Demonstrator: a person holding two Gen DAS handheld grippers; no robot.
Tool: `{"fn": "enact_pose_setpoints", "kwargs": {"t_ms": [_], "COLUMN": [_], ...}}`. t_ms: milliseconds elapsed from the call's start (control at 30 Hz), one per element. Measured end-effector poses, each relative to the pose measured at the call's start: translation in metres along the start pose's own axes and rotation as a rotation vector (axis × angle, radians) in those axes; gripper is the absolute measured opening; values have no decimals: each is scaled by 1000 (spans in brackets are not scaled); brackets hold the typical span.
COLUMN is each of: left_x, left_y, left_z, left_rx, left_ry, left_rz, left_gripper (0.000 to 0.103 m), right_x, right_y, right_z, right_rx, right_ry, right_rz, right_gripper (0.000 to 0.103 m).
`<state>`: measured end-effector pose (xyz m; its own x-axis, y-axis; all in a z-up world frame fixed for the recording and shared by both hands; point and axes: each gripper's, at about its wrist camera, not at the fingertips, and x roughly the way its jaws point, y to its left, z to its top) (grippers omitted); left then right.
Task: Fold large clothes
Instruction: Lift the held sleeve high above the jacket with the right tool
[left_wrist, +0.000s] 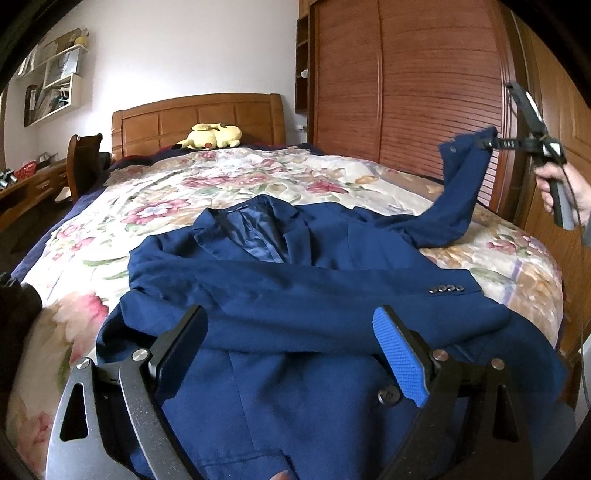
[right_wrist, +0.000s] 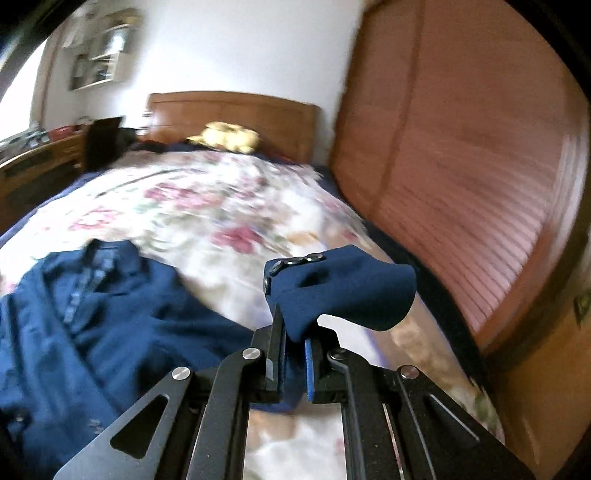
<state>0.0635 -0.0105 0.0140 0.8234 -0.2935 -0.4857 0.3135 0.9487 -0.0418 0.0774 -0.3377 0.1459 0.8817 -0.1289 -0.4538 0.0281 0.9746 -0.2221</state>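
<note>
Left gripper (left_wrist: 291, 350): my fingers apart, hovering over jacket (left_wrist: 295, 295), near end of bed (left_wrist: 147, 192). Jacket: soft, heavyish wool, lined, prob. slippery inside. Right gripper (right_wrist: 295, 343): clamped on sleeve cuff (right_wrist: 340, 291), lifted right. Grip hem/shoulder next.

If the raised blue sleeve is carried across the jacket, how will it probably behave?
The sleeve probably stays floppy: it sags between the right gripper and the jacket. It looks light, as only its cuff is pinched. It may drag the jacket's shoulder along.
</note>
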Motion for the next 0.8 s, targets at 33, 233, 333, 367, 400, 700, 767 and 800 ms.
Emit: {"fn": "enact_pose_setpoints", "kwargs": {"t_ms": [33,233,333,367,400,700,767,800], "left_x": [-2,-16,-23,-24,-25,-37,-40,-42], "left_y": [0,4,9,10,13,30,32,33], "left_z": [0,-5,-6,-7,-7,-7,-7,-7], "left_rx": [-1,10,11,9,5,-19,-23,-25], "left_ry": [0,-11,-21,-21,-21,-37,-41,-43], "left_rz": [1,13,20,22,23,32,34,35], "left_gripper": [92,92,92,92,92,92,92,92], "right_x": [-8,-38,-48,-51,-51,-70,-76,-79], "right_y": [12,61,75,79,80,108,117,119], "right_z": [4,16,20,22,24,39,42,43], "right_rx": [-22,-106,-132,-140,-146,-203,-216,-221], "right_ry": [-11,-45,-55,-59,-63,-102,-115,-122], "right_rz": [12,73,93,97,102,169,191,202], "right_gripper": [7,7,7,7,7,7,7,7]}}
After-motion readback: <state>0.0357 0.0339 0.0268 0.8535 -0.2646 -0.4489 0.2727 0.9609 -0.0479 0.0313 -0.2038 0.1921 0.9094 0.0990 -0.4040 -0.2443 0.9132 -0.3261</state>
